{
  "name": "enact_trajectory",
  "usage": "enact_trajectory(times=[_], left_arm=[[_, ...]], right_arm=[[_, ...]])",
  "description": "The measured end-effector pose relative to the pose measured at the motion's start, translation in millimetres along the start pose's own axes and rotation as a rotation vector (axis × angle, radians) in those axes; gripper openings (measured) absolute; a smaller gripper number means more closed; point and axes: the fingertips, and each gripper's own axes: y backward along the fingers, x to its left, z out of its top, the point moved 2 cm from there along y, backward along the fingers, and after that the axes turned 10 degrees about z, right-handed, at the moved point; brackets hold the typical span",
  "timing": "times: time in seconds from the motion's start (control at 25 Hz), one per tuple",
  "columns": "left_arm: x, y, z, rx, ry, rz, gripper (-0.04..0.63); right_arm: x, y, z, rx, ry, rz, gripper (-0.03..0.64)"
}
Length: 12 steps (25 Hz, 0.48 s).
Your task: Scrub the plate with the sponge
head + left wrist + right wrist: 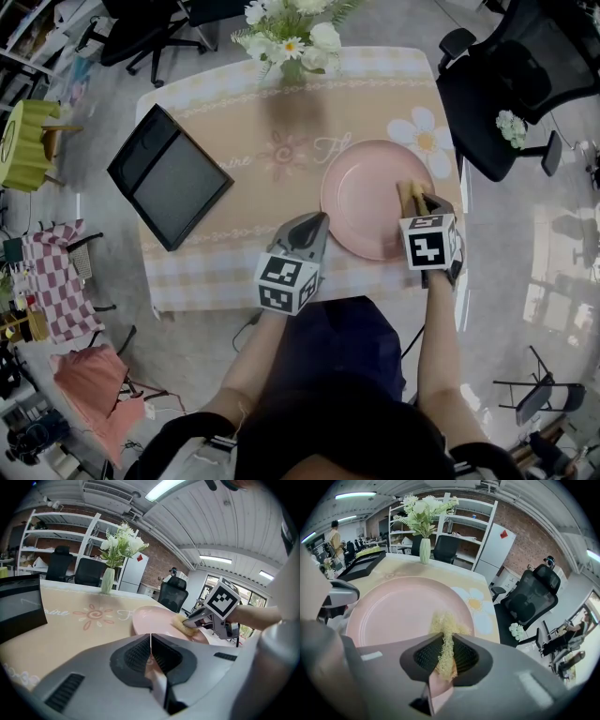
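A round pink plate [370, 197] [401, 609] [154, 620] lies on the table's right half. My right gripper [419, 200] [446, 634] is shut on a yellow fibrous sponge [446, 632] [412, 195] [183, 625], and the sponge rests on the plate's right part. My left gripper [314, 225] [150, 644] is shut with nothing between its jaws, hovering over the tablecloth just left of the plate's near rim.
A black tray [169, 175] [16, 604] lies on the table's left side. A vase of white flowers [291, 37] [115, 557] [424, 524] stands at the far edge. Black office chairs [511, 75] surround the table [234, 159].
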Motion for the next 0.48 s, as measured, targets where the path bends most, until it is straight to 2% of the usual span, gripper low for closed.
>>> enact_trajectory(times=[0.48], left_arm=[[-6.2,4.2,-1.4,-0.004,-0.004,-0.004,0.015]], right_arm=[[3.6,7.6,-10.2,0.055,0.023,-0.009,0.052]])
